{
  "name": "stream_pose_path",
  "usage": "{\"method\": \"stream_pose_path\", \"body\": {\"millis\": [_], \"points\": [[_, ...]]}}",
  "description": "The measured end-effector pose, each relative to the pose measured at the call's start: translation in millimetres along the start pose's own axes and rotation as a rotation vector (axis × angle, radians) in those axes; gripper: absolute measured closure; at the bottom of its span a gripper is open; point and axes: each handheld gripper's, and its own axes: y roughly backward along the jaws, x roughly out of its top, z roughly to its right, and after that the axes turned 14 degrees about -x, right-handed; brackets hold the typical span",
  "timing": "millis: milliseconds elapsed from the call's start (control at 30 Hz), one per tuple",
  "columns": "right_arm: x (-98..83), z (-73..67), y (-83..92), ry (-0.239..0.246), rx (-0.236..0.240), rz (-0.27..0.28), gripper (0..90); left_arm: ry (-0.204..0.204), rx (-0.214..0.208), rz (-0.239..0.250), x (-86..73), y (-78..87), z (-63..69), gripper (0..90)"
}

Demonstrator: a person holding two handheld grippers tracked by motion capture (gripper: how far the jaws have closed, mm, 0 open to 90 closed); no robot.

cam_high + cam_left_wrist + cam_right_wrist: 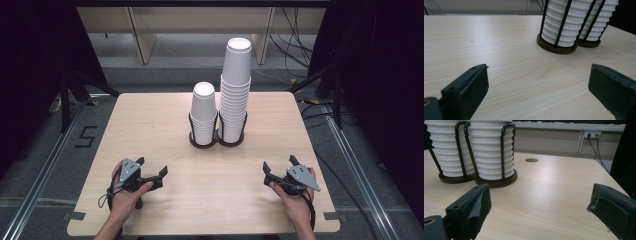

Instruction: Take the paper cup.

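1. The 2 cup stacks stand in a double holder (216,141) at the centre of the high view: a short stack (204,113) left, a tall stack (235,90) right.
2. The left gripper (151,167) at lower left and the right gripper (278,164) at lower right rest on the table (150,125), jaws spread, holding nothing.
3. No cup is being moved yet; probably all the work is left.

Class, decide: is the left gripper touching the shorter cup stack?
Apart. The high view shows bare table between the left gripper and the shorter cup stack.
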Motion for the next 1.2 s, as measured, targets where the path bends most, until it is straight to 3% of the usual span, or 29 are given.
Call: {"method": "stream_pose_path", "body": {"millis": [67, 133, 200, 233, 267, 300, 333, 433, 667, 767, 800, 833, 900, 967, 1100, 1200], "points": [[1.4, 2.5, 1.5, 0.008, -0.033, -0.007, 4.8, -0.004, 0.002, -0.012, 0.8, -1.2, 1.7, 2.7], [2.8, 4.4, -1.5, 0.011, -0.018, 0.013, 4.9, -0.012, -0.001, -0.024, 1.4, -3.5, 2.4, 2.6], [4.0, 1.7, -0.9, -0.023, -0.024, -0.006, 5.0, -0.018, -0.011, -0.025, 1.6, -5.4, 2.4, 2.4], [5.5, 0.9, -0.9, -0.004, -0.030, -0.013, 4.9, -0.018, -0.014, -0.026, 1.5, -5.9, 2.7, 2.3], [7.3, 0.1, -2.3, 0.001, -0.003, -0.004, 4.9, -0.018, -0.015, -0.030, 1.7, -6.0, 3.5, 2.2], [10.2, -0.8, -1.5, 0.025, -0.017, 0.001, 4.9, -0.023, -0.015, -0.033, 2.8, -5.6, 4.5, 2.0], [11.9, -4.0, -0.7, 0.002, -0.008, 0.006, 4.9, -0.027, -0.024, -0.032, 5.0, -5.3, 5.7, 2.0], [18.8, -9.6, 1.4, 0.020, -0.001, 0.029, 4.9, -0.040, -0.060, -0.017, 16.2, -5.2, 11.3, 0.4], [34.5, -16.5, 1.4, 0.021, 0.036, 0.059, 4.8, -0.104, -0.117, 0.030, 56.5, -15.7, 26.1, 0.0], [37.7, -16.9, 0.0, 0.023, 0.023, 0.059, 4.7, -0.132, -0.144, 0.054, 78.8, -25.9, 31.0, 0.0], [37.7, -16.9, 0.0, 0.023, 0.023, 0.059, 4.7, -0.132, -0.144, 0.054, 78.8, -25.9, 31.0, 0.0], [39.5, -15.3, -2.7, 0.033, 0.033, 0.073, 4.6, -0.153, -0.164, 0.060, 93.8, -33.3, 34.5, 0.0], [41.2, -14.9, -3.8, 0.014, 0.043, 0.070, 4.6, -0.175, -0.182, 0.065, 107.8, -42.6, 36.9, 0.0], [42.4, -13.7, -1.9, -0.004, 0.018, 0.062, 4.6, -0.185, -0.193, 0.068, 121.8, -51.6, 38.2, 0.0], [45.9, -11.6, -0.9, -0.001, 0.018, 0.075, 4.4, -0.221, -0.205, 0.086, 151.2, -66.1, 41.7, 0.0], [49.1, -9.9, -1.6, -0.001, 0.022, 0.084, 4.4, -0.277, -0.216, 0.092, 174.9, -77.1, 44.8, 0.0]]}}
